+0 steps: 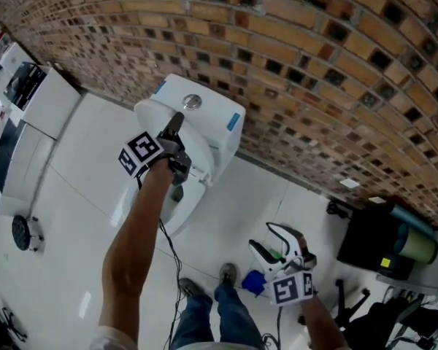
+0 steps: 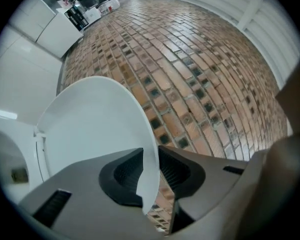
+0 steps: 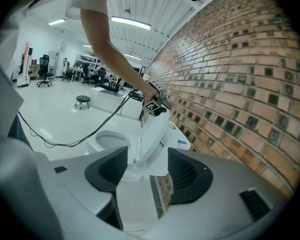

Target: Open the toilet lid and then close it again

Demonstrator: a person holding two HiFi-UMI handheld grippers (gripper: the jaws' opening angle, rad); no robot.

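A white toilet (image 1: 155, 208) stands against the brick wall, its tank (image 1: 197, 111) behind it. Its lid (image 2: 95, 129) is raised and stands nearly upright (image 3: 152, 134) over the open bowl (image 3: 107, 141). My left gripper (image 1: 177, 126) is at the lid's top edge. In the left gripper view the thin rim runs between its jaws (image 2: 150, 171), and a slit of brick shows beside the right pad, so the jaws stand slightly open around the rim. My right gripper (image 1: 277, 243) hangs low to the right, well away from the toilet, open with nothing between its jaws (image 3: 142, 171).
The brick wall (image 1: 314, 64) runs right behind the tank. A white cabinet (image 1: 29, 137) stands at the left with a small round black thing (image 1: 20, 232) before it. Black equipment (image 1: 376, 246) sits at the right. A cable and the person's shoes (image 1: 197, 290) are on the white floor.
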